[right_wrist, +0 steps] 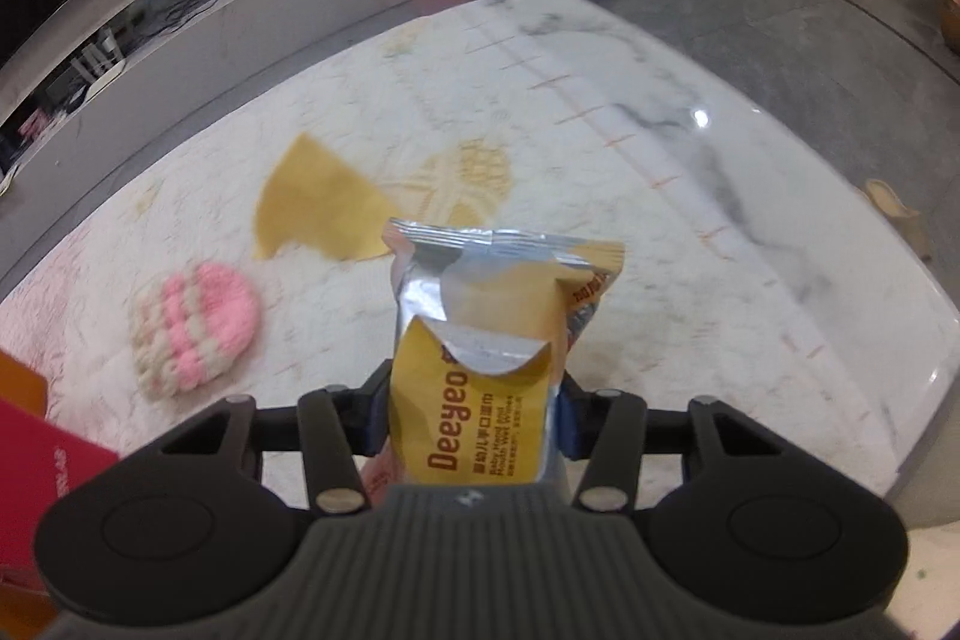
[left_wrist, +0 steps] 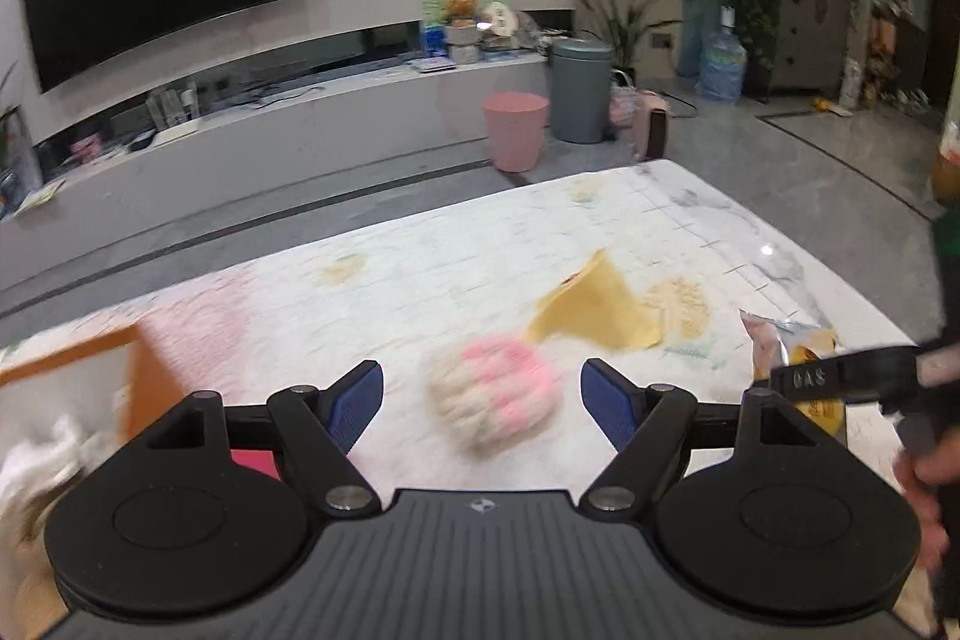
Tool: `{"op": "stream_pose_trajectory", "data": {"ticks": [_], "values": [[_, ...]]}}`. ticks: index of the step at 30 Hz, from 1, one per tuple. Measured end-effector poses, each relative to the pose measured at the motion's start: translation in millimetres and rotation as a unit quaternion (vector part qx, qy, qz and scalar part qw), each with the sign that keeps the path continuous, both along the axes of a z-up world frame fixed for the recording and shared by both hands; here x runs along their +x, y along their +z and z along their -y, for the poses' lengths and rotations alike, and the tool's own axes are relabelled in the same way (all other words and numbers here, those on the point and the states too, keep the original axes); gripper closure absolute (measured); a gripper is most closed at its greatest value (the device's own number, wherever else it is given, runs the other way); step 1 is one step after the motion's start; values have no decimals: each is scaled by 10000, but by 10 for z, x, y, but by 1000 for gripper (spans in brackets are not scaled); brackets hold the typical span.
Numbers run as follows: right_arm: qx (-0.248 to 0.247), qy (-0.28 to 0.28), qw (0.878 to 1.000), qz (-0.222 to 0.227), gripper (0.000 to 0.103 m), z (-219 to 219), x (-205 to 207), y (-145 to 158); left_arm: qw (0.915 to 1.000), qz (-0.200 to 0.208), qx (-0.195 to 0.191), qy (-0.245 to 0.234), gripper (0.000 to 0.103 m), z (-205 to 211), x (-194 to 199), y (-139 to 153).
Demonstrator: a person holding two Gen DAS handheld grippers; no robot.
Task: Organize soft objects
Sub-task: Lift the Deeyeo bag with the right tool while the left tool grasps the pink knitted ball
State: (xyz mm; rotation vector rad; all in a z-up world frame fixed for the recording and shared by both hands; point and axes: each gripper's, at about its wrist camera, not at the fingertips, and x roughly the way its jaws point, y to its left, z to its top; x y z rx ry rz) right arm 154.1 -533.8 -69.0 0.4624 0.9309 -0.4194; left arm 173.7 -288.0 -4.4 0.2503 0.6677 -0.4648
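Three soft things show on the desk (right_wrist: 750, 172), a marble top partly covered by a pale quilted mat (right_wrist: 372, 112): one knitted piece, one yellow cloth and one pack of wet wipes. The knitted piece (left_wrist: 495, 397) is round and chunky, striped in pink and cream, and lies flat on the mat toward the near left; in the left wrist view it sits ahead of the left gripper (left_wrist: 482, 403), whose blue-padded fingers (left_wrist: 357, 403) stand spread wide with nothing pressed between them, apart from the wool. The yellow cloth (right_wrist: 318, 205) is a single thin sheet, folded to a rough triangle with one corner lifted, lying just beyond the knitted piece near the middle of the mat. The pack of wet wipes (right_wrist: 486, 358) is a silver foil pouch with a mustard-yellow label printed "Deeyeo", its crimped top edge wrinkled; it stands upright, lifted above the desk, with the right gripper (right_wrist: 471, 421) pinching its lower part from both sides. At the near left edge one orange box (left_wrist: 138, 376) stands open with pale fabric beside it, and one red box (right_wrist: 42, 460) sits next to it. On the floor beyond the desk stand two bins, one pink bin (left_wrist: 515, 130) and one grey bin (left_wrist: 581, 91).
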Motion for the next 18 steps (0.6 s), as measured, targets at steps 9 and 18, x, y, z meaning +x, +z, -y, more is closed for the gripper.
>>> {"op": "stream_pose_trajectory", "data": {"ticks": [9,18], "values": [[149,-151,9994,265,52,299,-88,81,9600,-1008,1433,-2184,15,802,640,-364],[274,-215,9987,367,52,349,-106,76,8863,-1173,2776,-3515,11,888,1159,-872]]}}
